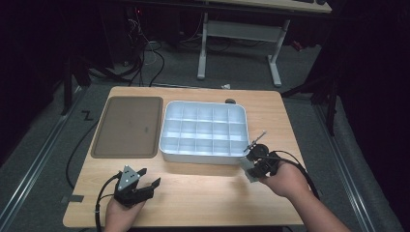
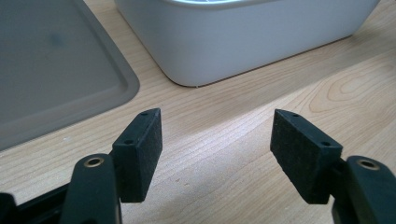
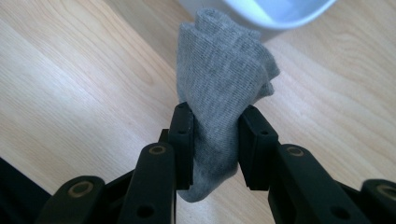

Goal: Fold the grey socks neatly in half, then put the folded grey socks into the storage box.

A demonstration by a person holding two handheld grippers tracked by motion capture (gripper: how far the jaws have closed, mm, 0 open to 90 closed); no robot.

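Jaws of right gripper (image 3: 212,140) pinch a folded grey knit cloth (image 3: 224,84); its lower end hangs behind them. Left gripper (image 2: 217,149) jaws spread wide over bare wood, holding nothing.

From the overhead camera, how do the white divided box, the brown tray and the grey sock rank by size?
1. White divided box, largest.
2. Brown tray, somewhat smaller.
3. Grey sock, by far the smallest, bunched in the right gripper.

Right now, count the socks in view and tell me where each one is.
1. A grey sock is clamped between the right gripper's pads, just off the near right corner of the white compartment box. Others may be hidden behind the box's walls.
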